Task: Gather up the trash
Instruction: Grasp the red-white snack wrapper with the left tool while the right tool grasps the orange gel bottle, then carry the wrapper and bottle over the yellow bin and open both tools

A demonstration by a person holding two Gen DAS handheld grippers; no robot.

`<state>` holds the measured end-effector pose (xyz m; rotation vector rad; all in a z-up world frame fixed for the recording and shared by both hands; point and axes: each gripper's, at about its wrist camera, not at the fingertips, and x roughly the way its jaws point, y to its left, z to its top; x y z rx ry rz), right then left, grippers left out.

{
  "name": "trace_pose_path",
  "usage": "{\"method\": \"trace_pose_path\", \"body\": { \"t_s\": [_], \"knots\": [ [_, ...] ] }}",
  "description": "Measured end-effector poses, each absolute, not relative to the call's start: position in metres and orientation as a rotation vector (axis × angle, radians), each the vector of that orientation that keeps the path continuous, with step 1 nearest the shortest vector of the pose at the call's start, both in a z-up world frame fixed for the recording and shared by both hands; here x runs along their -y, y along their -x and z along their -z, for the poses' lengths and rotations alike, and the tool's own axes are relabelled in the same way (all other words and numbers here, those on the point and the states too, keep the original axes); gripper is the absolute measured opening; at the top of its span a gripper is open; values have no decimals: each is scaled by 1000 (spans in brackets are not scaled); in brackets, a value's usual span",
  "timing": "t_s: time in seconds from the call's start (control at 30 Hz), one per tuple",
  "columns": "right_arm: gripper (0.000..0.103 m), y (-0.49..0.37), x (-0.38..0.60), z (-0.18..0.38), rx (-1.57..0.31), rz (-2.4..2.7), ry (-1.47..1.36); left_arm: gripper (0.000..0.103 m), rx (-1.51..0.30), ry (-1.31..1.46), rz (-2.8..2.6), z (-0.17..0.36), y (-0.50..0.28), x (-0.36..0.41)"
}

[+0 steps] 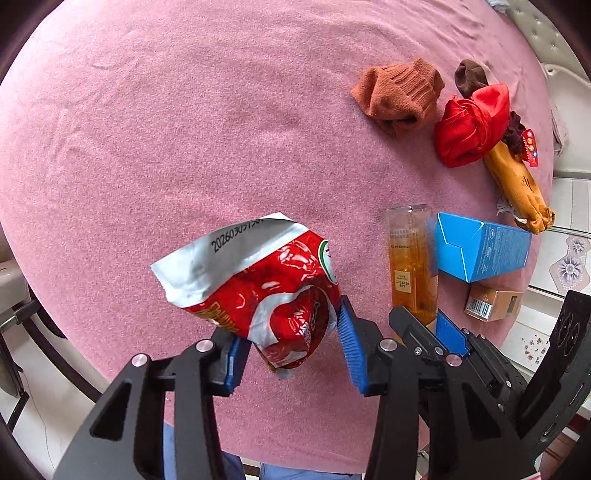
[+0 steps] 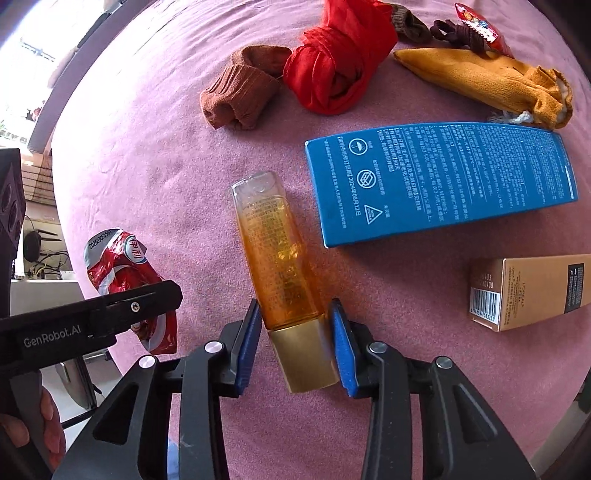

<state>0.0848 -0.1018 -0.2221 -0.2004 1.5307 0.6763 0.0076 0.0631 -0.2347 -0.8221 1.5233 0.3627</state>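
Observation:
A crumpled red and white snack bag hangs above the pink cover, with my left gripper shut on its lower part. The right wrist view shows the same bag at the left, in the left gripper's black finger. An amber bottle with a gold cap lies on the cover. My right gripper straddles its cap end, and both blue pads press on it. From the left wrist view the bottle shows beside the right gripper.
A blue carton and a tan barcode box lie right of the bottle. Farther back are a brown sock, a red cloth, a mustard pouch and a small red wrapper. The cover's edge runs close behind both grippers.

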Motion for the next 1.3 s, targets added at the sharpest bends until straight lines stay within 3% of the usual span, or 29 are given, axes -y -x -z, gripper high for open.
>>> {"method": "trace_pose_path", "body": {
  "t_s": [0.43,1.3],
  "knots": [
    [31,-76,178,168,-1522,-617,-78,44,-1498,649,-213,180,-30,-28],
    [31,-38,481,116,-1229,-39,-684,44,-1507,194,335,130,-123,242]
  ]
}}
